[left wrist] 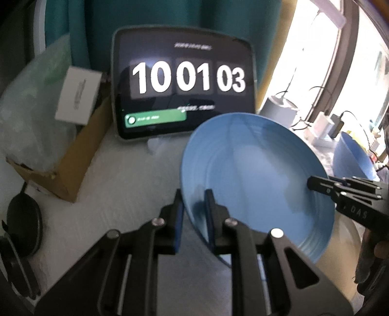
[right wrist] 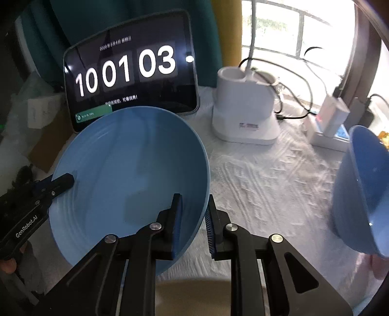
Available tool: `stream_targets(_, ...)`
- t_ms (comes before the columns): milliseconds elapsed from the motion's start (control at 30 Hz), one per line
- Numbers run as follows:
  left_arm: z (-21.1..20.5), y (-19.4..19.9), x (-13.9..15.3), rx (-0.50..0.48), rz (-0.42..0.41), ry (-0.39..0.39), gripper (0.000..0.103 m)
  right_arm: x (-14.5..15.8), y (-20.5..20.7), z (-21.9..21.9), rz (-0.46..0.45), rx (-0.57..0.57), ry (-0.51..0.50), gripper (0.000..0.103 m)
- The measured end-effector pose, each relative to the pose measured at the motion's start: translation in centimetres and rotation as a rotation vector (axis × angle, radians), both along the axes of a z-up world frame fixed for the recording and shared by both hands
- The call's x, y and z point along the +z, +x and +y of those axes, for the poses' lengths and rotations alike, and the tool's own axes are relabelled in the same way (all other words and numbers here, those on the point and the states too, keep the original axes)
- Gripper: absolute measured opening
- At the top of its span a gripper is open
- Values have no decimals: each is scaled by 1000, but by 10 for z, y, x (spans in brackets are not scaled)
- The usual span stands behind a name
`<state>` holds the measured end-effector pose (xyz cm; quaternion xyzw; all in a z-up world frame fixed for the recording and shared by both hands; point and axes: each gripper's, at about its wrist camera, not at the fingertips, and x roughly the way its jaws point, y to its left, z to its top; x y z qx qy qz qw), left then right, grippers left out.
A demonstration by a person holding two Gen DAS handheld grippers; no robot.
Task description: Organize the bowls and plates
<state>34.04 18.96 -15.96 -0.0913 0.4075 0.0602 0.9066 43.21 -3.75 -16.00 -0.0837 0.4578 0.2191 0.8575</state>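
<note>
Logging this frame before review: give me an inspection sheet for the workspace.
Surface: white textured cloth over the table.
Job's things: blue plate tilted, lifted off the cloth; blue bowl at the right edge.
Clutter: cardboard box with a white carton and plastic wrap; black round object; white stand.
Grippers: left gripper and right gripper both shut on the plate rim, opposite sides.
Cables: black cables behind the stand, running to chargers.
Surroundings: tablet clock, teal curtain, bright window.

One blue plate (right wrist: pixel 126 170), one blue bowl (right wrist: pixel 364 194), one tablet (right wrist: pixel 131 73).
</note>
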Motion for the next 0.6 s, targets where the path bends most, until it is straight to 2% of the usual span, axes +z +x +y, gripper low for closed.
stream_targets(233, -24, -23, 18, -31, -30, 12, 16, 16, -26, -25, -34, -25, 9, 20)
stream_targets(600, -75, -53, 31, -95, -49, 33, 16, 31, -68, -68, -68, -73, 18, 20)
